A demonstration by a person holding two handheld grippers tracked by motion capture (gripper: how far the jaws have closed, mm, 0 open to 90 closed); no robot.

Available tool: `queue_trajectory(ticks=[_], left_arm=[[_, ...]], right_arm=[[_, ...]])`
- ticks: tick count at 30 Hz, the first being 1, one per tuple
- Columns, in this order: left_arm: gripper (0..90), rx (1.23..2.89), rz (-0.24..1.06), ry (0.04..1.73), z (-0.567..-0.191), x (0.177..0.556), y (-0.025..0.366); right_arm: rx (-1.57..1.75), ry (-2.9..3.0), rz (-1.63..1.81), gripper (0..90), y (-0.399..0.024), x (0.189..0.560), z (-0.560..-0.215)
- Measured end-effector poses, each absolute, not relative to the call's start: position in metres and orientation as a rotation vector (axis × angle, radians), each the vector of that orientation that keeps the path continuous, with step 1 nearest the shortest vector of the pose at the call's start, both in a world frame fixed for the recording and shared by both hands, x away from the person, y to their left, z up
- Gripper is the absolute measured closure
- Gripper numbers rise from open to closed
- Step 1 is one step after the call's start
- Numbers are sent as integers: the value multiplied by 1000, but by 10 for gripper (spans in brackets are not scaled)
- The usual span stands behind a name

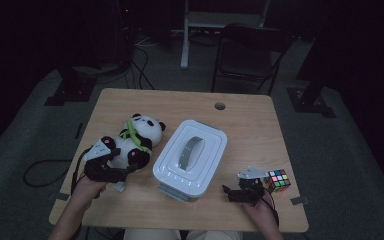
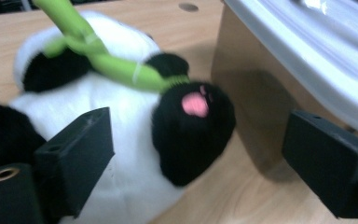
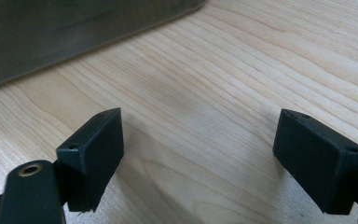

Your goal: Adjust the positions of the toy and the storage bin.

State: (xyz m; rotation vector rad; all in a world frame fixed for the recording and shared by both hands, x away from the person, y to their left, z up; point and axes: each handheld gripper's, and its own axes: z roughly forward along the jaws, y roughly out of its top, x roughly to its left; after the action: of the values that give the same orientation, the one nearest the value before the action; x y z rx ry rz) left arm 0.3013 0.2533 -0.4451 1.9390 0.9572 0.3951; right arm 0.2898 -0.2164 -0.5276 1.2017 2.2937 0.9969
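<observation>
- The white lidded box (image 1: 190,159) sits mid-table (image 1: 250,125) and serves as the reference for all positions below.
- The left gripper (image 2: 193,154) has its jaws spread wide. A black paw of the panda toy (image 1: 136,142) lies between them, and whether either jaw touches it cannot be told. The panda lies on its back just beside the box's left wall.
- Risk: a squeeze here would catch only soft plush. The paw could slip out on lifting, or the toy could swing and strike the box.
- Risk: the outer jaw stands close to the box wall, so closing or twisting may nudge the box.
- The right gripper (image 3: 200,154) also has its jaws apart and empty, low over bare wood near the box's right front corner.
- The colour cube (image 1: 278,180) rests to the right of the box, just beside that gripper's body.
- Risk: a sideways sweep of the right hand could knock the cube towards the table edge.
</observation>
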Motion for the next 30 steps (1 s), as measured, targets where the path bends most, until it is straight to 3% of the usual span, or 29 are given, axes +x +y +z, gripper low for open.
queue_trajectory(ticks=[14, 30], left_arm=[[6, 2051, 375, 967, -496, 278, 243], [14, 2134, 324, 867, -517, 274, 215]], right_arm=[[1202, 2293, 997, 157, -216, 290, -528], [1202, 2294, 997, 157, -216, 290, -528]])
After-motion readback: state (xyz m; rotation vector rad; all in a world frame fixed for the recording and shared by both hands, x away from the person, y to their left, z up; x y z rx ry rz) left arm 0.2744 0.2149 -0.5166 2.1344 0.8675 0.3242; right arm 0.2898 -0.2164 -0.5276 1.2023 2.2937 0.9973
